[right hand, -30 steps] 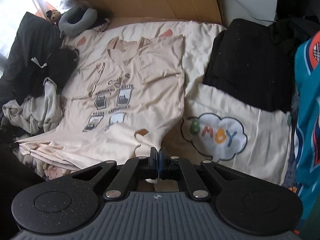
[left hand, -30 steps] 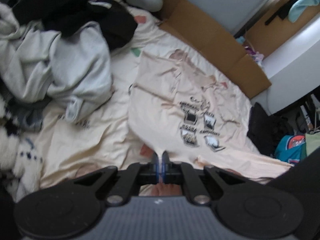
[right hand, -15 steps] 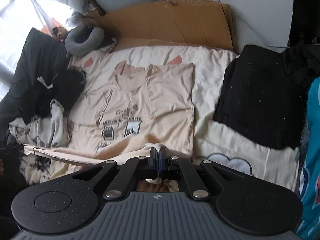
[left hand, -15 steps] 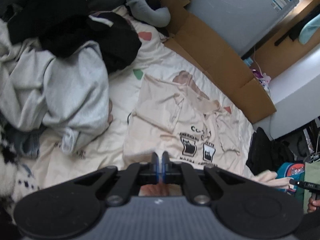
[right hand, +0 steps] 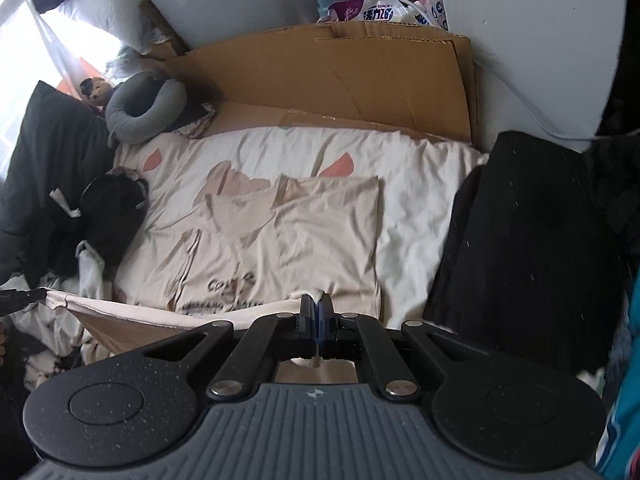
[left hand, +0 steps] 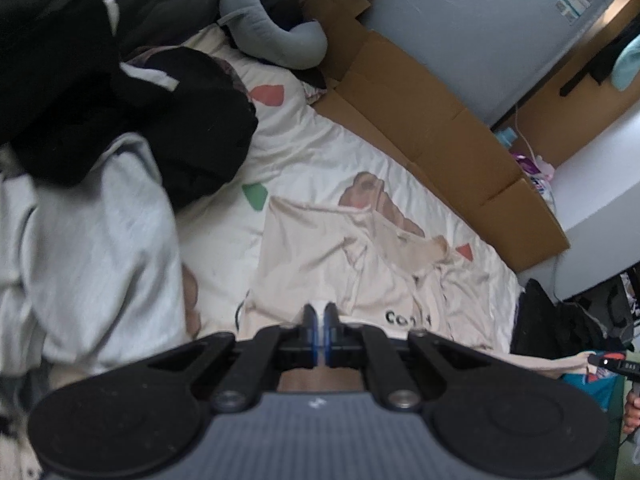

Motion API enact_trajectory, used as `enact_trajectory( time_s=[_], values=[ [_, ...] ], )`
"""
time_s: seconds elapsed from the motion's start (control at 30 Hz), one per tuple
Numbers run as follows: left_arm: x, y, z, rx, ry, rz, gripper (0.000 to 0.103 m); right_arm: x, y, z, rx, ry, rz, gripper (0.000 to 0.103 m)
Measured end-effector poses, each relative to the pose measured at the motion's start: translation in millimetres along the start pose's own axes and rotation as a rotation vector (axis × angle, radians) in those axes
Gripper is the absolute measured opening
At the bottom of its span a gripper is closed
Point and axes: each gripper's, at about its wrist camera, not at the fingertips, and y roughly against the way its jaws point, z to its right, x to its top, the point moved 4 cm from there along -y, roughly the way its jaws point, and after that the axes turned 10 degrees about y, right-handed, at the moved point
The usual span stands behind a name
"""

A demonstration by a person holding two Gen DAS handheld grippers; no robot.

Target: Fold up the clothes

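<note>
Hem of T-shirt (right hand: 288,240) clamped by left gripper (left hand: 320,310), right gripper (right hand: 316,304); bedsheet (right hand: 416,208) beyond.

A lived-in bedroom: a bed with a cream printed bedsheet (right hand: 412,184), a grey U-shaped neck pillow (right hand: 146,114) at its far-left corner, heaped dark clothes (left hand: 132,116).
</note>
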Motion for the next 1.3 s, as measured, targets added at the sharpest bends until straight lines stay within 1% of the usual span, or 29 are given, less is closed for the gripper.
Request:
enact_trajectory(
  time_s=[0.23, 0.43, 0.57, 0.73, 0.9, 1.07, 1.3],
  values=[
    [37, -56, 0, 0.021, -0.016, 0.000, 0.002, 30, -56, 18, -0.020, -0.010, -0.004, 0.000],
    [66, -95, 0, 0.033, -0.016, 0.018, 0.002, 52, -98, 31, -0.030, -0.021, 0.003, 0.000],
    [83, -113, 3, 0.038, -0.028, 0.037, 0.002, 70, -114, 38, -0.049, -0.025, 0.016, 0.000],
    [102, -140, 6, 0.059, -0.037, 0.036, 0.002, 95, -135, 44, -0.075, -0.013, 0.017, 0.000],
    [122, -173, 4, 0.085, -0.029, 0.033, 0.002, 115, -166, 50, -0.092, -0.021, 0.005, 0.000],
    [141, -206, 1, 0.099, -0.005, 0.034, 0.002, 127, -202, 65, -0.122, -0.061, -0.011, 0.000],
    [149, -253, -9, 0.138, 0.010, -0.007, 0.002, 128, -248, 81, -0.164, -0.092, -0.057, 0.000]
  ],
)
